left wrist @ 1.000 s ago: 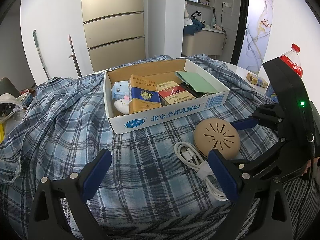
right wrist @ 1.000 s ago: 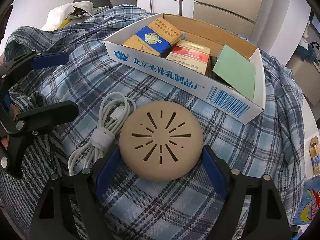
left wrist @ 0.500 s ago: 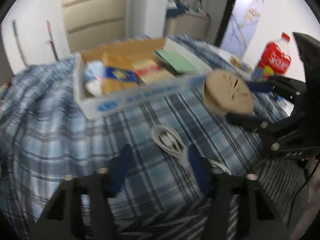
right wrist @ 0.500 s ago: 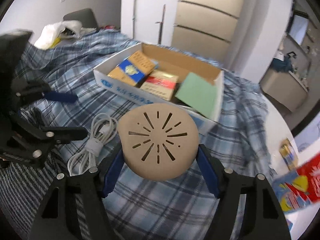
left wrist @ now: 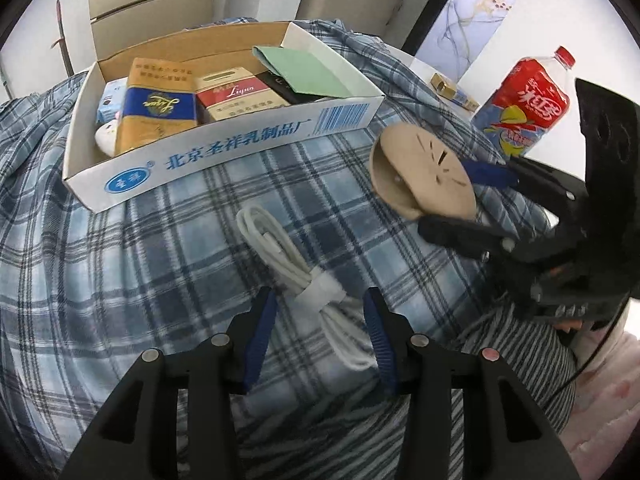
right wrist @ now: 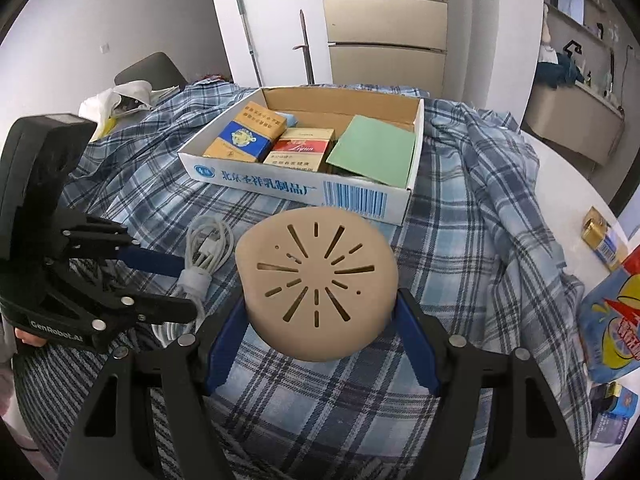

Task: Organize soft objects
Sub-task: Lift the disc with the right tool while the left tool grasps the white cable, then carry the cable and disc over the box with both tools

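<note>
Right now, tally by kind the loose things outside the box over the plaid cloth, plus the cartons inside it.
Beige vented pad, held in right claw: 1
White cable bundle: 1
Cartons in cardboard box: 2, yellow-blue and red
Total: 4

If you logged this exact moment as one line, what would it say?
right tongs: shut on tan slotted disc, lifted | left tongs: open, straddling white cable bundle | cardboard box: behind
</note>
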Motion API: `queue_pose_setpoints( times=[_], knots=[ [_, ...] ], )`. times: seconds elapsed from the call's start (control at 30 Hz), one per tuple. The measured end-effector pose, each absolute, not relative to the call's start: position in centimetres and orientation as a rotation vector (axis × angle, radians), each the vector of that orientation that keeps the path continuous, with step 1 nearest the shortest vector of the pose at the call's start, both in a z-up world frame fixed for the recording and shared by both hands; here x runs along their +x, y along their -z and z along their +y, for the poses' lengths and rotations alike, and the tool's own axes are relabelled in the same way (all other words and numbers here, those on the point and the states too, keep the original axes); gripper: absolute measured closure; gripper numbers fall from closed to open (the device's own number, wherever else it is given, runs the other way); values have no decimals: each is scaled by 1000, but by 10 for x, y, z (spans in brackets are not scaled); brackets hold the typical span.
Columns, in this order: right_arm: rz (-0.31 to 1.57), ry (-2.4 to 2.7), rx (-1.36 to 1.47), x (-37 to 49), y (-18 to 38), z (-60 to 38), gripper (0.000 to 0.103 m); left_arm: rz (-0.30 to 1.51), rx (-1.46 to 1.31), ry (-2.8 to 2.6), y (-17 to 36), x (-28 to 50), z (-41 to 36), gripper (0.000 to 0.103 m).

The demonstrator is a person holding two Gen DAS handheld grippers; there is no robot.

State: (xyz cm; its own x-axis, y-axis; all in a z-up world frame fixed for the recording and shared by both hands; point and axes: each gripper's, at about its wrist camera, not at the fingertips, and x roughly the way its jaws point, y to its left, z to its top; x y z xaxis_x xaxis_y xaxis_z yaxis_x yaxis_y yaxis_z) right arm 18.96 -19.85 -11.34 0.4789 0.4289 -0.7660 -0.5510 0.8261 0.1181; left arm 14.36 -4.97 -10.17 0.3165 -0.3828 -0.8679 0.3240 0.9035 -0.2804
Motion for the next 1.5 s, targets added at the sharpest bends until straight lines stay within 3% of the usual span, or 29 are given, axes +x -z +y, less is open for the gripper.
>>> queue_pose_setpoints(
  times=[0.1,0.17,0.27,0.63,0.77,1.1,1.3,1.5],
  knots=[
    [881,-605,-150,188,113,-199,32,1172,-60,451,103,148,-53,56],
    [874,-604,-148,186,112,-201,32,1178,-45,414,102,150,-54,73],
    [871,-588,-135,185,112,-207,32,1191,-72,378,102,154,-53,78],
    [833,-528,-104,185,105,-216,32,992,43,322,40,128,-41,78],
    [672,-450,-118,161,71,-224,32,895,90,323,12,118,-42,78],
    [595,-425,-80,203,-10,-204,32,759,40,210,-45,182,-39,78],
    [587,-345,-26,258,-34,-176,32,773,-29,161,-39,226,-26,78],
    [603,-333,69,289,-9,-167,31,795,-67,184,-2,244,-19,78]
  ],
)
